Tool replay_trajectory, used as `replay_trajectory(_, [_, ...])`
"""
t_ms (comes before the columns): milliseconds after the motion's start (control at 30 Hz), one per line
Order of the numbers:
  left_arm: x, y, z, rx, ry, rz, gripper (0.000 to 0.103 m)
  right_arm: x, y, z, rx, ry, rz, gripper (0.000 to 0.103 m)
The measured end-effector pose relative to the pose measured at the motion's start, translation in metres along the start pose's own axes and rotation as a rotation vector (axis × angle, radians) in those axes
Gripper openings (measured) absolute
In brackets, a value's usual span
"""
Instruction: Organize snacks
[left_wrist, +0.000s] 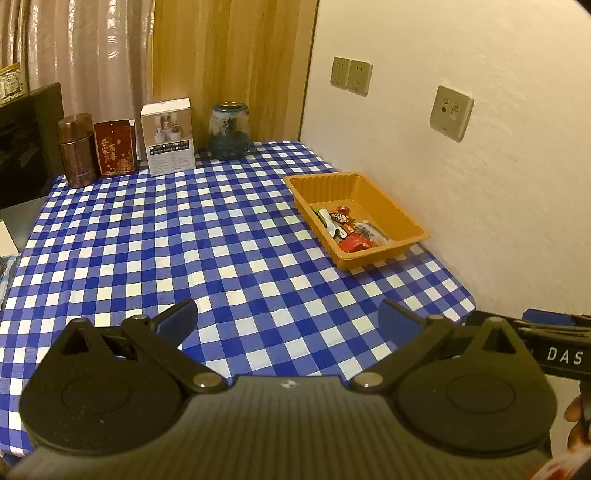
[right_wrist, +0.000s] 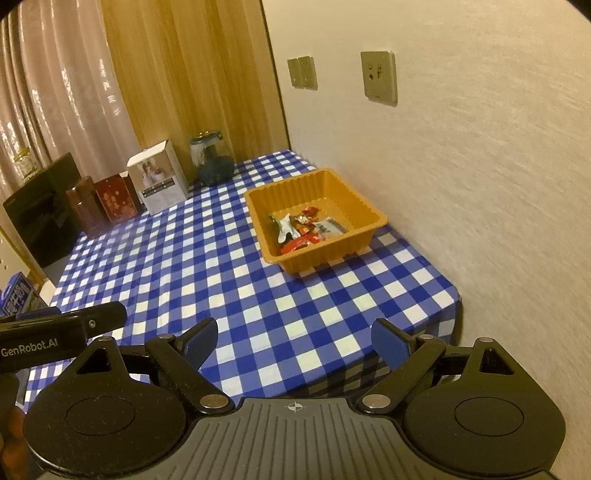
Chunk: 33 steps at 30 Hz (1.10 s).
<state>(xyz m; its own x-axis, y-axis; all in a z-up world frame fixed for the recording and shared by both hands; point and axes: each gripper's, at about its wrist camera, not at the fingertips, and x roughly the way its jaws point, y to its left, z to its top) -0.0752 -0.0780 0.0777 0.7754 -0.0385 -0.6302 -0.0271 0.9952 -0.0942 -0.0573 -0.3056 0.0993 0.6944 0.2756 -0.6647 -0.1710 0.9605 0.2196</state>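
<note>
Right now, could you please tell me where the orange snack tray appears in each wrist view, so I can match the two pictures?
Left wrist view: the orange snack tray sits right of centre, beside the wall.
Right wrist view: the orange snack tray sits near centre, slightly right, beside the wall.
Shared landmark: the glass jar at the table's far edge.

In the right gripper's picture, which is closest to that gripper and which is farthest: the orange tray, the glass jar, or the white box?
From the right gripper, in its own view:
1. Orange tray: nearest, ahead and a little right, by the wall, with snacks inside.
2. and 3. Glass jar at the back middle and white box at the back left: both farther, too close to call.
</note>
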Motion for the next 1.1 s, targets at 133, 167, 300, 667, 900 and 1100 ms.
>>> replay_trajectory(133, [-0.0005, -0.0004, 0.0004, 0.002, -0.001, 0.002, 0.103, -0.0002, 0.0, 0.0006, 0.004, -0.003, 0.001, 0.09])
replay_trajectory(167, [-0.0004, -0.0004, 0.0004, 0.002, -0.001, 0.002, 0.103, -0.0002, 0.0001, 0.0007, 0.004, -0.004, 0.001, 0.09])
replay_trajectory(300, [-0.0007, -0.0017, 0.0007, 0.005, -0.002, 0.004, 0.103, -0.0005, -0.0005, 0.0004, 0.008, -0.006, 0.002, 0.09])
replay_trajectory(667, [-0.0007, -0.0022, 0.0003, 0.005, -0.002, 0.002, 0.103, -0.0023, 0.0, 0.001, 0.01, -0.011, 0.006, 0.09])
replay_trajectory(900, [-0.0009, -0.0038, 0.0003, 0.012, 0.001, 0.003, 0.103, -0.0033, 0.0006, 0.002, 0.008, -0.015, 0.007, 0.09])
replay_trajectory(1100, [-0.0006, -0.0037, 0.0003, 0.012, 0.0, 0.0, 0.103, -0.0034, 0.0004, 0.0027, 0.005, -0.014, 0.009, 0.09])
